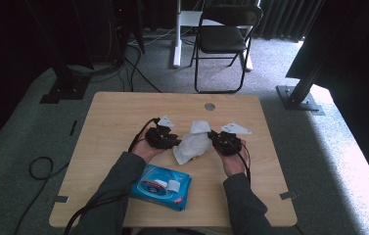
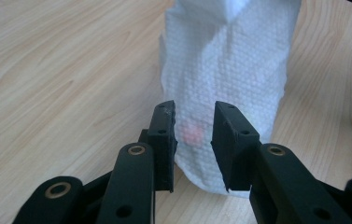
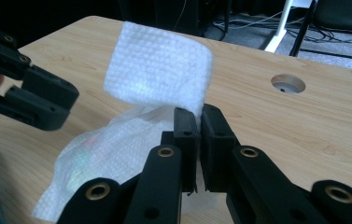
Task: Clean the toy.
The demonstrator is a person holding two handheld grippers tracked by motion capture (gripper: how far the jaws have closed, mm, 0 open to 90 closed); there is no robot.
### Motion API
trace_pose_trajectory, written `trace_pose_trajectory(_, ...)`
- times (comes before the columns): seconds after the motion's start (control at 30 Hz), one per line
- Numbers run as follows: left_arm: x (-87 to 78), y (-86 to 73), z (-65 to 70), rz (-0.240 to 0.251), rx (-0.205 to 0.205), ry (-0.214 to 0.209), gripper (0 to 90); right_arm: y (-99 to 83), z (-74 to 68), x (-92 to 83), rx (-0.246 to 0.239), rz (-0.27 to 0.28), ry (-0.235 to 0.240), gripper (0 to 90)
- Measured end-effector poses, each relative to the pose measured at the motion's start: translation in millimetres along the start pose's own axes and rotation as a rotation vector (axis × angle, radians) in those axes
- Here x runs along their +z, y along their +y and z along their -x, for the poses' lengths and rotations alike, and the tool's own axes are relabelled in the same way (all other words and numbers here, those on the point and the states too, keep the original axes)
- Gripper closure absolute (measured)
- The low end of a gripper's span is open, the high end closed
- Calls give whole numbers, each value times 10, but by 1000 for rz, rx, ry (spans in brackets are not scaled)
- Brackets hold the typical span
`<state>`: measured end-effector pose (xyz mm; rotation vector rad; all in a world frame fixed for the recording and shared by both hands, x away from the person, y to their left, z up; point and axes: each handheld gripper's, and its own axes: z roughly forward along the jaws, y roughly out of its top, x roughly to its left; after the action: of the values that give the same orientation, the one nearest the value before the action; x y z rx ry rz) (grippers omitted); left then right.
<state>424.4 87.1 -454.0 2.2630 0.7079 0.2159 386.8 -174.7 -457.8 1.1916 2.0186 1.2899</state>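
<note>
Blue wipes pack (image 1: 161, 187) lies flat at the near edge of the wooden surface (image 1: 113, 117), between the person's two forearms, white flap on top.

Past it, mid-surface: white wipe (image 1: 192, 142), crumpled, lower part resting on the surface, upper part lifted and folded over toward the far side.

Right gripper (image 1: 219, 140) is at the wipe's right edge. In the right gripper view its fingers (image 3: 185, 128) are pressed together, pinching the wipe's edge; the sheet (image 3: 157, 74) arcs up and over from that pinch.

Left gripper (image 1: 172, 139) is at the wipe's left side. In the left gripper view its fingers (image 2: 164, 126) stand spread apart, the wipe (image 2: 225, 70) directly ahead and showing through the gap; pads aren't pressing it. Faint pink spot on the sheet between them.

Far side: round cable hole (image 1: 210, 106) in the surface. Beyond the surface, a black folding chair (image 1: 223, 39) on grey carpet.
</note>
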Motion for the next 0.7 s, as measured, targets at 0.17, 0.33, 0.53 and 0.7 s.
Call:
trace_pose_trajectory(0.17, 77, -1, 25, -17, 6, -15, 721, -20, -92, 53, -41, -23, 17, 860)
trace_pose_trajectory(0.33, 153, -15, 52, -50, 14, -13, 789, -82, -184, 149, -54, -57, 78, 856)
trace_pose_trajectory(0.53, 178, -39, 51, -66, 15, 9, 829, -146, -285, 262, -74, -107, 124, 853)
trace_pose_trajectory(0.7, 121, -7, 59, -21, 8, 15, 796, -203, -355, 336, -84, -144, 151, 860)
